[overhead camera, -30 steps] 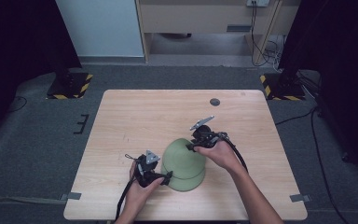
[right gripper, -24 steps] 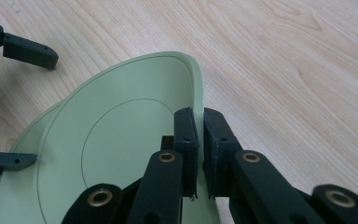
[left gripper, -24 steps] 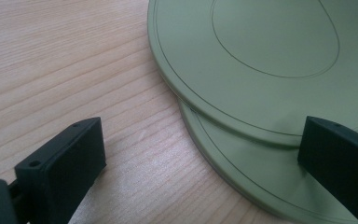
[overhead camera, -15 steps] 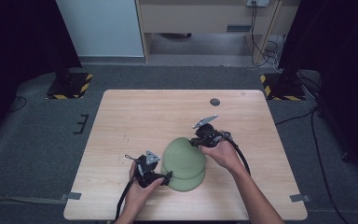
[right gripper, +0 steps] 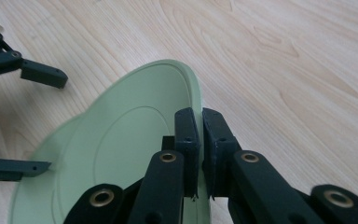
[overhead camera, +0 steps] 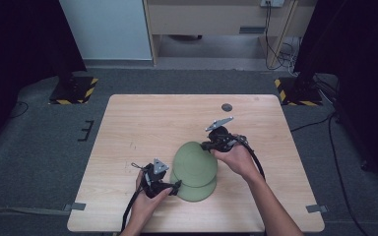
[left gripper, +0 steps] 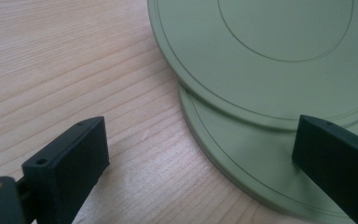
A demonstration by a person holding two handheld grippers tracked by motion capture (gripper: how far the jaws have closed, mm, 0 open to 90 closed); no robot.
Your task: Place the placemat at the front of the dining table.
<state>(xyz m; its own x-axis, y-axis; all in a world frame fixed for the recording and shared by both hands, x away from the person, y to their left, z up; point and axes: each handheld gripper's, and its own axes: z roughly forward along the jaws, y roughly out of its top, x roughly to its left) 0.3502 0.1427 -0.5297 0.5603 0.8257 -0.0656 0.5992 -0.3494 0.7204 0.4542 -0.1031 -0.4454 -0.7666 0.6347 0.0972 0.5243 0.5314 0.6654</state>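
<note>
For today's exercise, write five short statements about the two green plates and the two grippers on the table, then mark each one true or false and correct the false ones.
1. The right gripper is shut on the rim of the upper plate. True.
2. The left gripper is clamped on a plate. False: its jaws stand wide open, one over the table, one over the lower plate.
3. The upper plate lies partly over the lower plate. True.
4. The plates are red. False: both are green.
5. A small dark disc lies near the table's far edge. True.
</note>
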